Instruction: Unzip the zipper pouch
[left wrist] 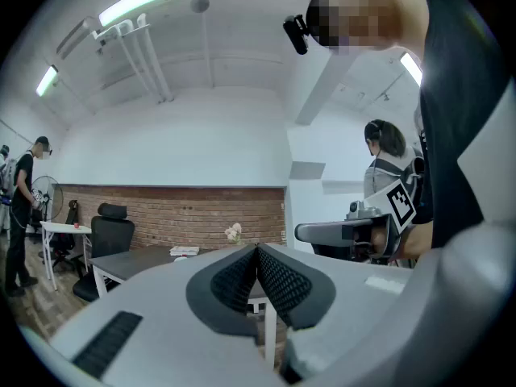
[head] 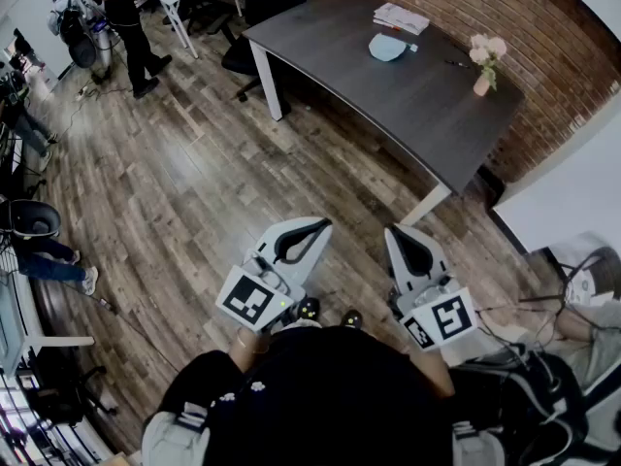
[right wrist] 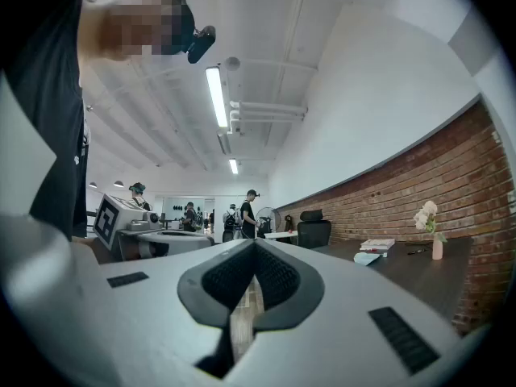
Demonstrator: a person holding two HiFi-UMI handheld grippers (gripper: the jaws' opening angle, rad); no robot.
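The pale blue zipper pouch [head: 387,47] is seen lying flat on the dark tabletop [head: 388,105], toward the far edge that runs along the brick wall [head: 456,3]. On the same tabletop, a stack of papers [head: 401,17] is placed just beyond the pouch. A pen [head: 456,63] is laid to the pouch's right, and a vase [head: 482,83] with pale flowers is set near the tabletop's right end.

Both tools are held well short of the tabletop, over the wooden floor [head: 184,192] in front of it and close to the person's body. The left tool [head: 315,226] is clenched: its 2 ribbed pads [left wrist: 282,285] are pressed together with nothing between them. The right tool [head: 400,231] is likewise clenched on nothing, with the pads met at the tips.

A black office chair [head: 238,56] is set at the tabletop's left end. A standing person [head: 121,13] in black is seen well beyond that end.
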